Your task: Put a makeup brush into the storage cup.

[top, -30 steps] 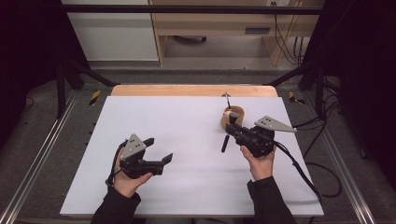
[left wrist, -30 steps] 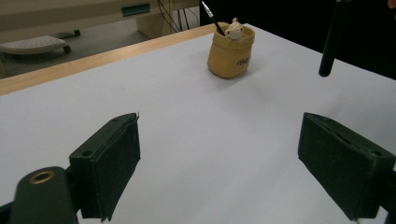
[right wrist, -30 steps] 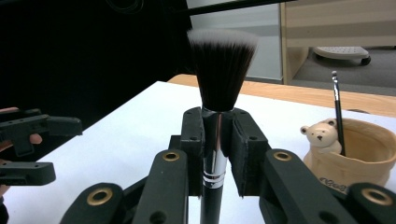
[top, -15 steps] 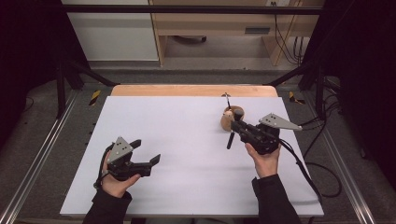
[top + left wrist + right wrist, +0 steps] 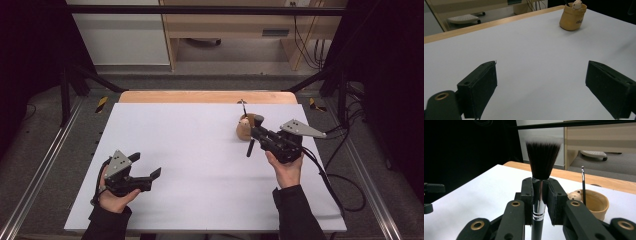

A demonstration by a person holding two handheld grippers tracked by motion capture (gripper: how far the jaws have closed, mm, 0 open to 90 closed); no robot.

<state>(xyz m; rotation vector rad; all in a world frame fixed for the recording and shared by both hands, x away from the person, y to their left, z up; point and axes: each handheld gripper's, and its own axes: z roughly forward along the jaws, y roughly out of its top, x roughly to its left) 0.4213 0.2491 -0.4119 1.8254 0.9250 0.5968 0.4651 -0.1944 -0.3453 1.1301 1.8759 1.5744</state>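
Dark lettering stands on the side of the tan cup [image 5: 573,18], too small to read.

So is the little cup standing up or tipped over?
Standing up. The cup sits flat on the table, mouth upward, with a thin stick poking straight out.

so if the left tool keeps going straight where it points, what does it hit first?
Probably nothing nearby: the left tool stands open over bare white table. The tan pot sits far ahead, toward the right of the left gripper view, so it may miss; depth is unclear.
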